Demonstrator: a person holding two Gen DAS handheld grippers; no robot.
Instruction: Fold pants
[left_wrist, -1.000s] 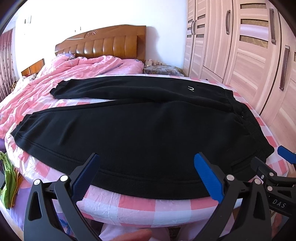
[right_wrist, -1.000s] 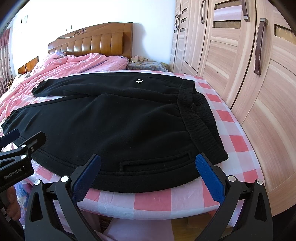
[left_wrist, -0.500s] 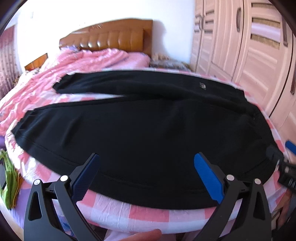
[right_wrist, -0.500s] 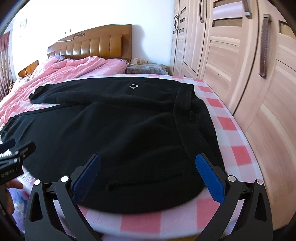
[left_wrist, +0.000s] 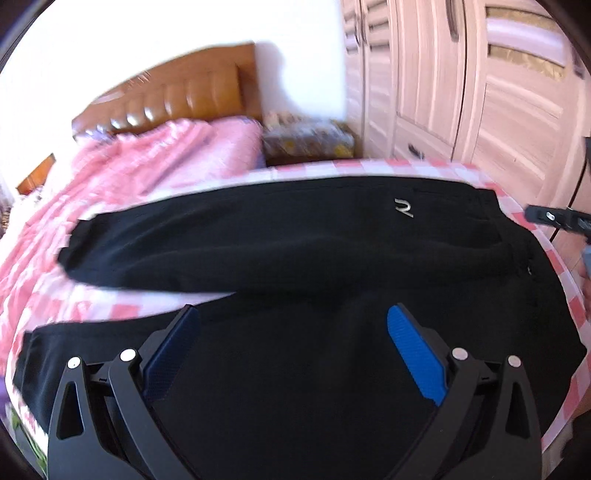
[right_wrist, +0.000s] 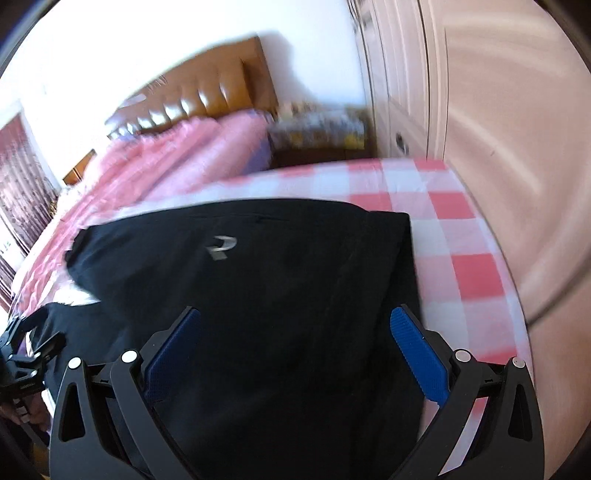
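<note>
Black pants (left_wrist: 295, 258) lie spread flat across the pink checked bed sheet (right_wrist: 454, 236), legs pointing left, waistband at the right, a small silver logo (left_wrist: 403, 208) on the far leg. My left gripper (left_wrist: 291, 325) is open above the near leg. My right gripper (right_wrist: 295, 328) is open above the waist end of the pants (right_wrist: 277, 277), its right fingertip (right_wrist: 406, 328) near the waistband edge. The right gripper also shows at the right edge of the left wrist view (left_wrist: 554, 218). Both views are motion blurred.
A pink quilt (left_wrist: 140, 162) is heaped at the back left before a brown headboard (left_wrist: 199, 96). A cluttered nightstand (left_wrist: 310, 136) stands behind the bed. Wardrobe doors (left_wrist: 480, 92) run along the right side, close to the bed edge.
Both grippers have moved forward and up over the pants, from the near bed edge to above the cloth. Both stay open. The pants have not moved.
</note>
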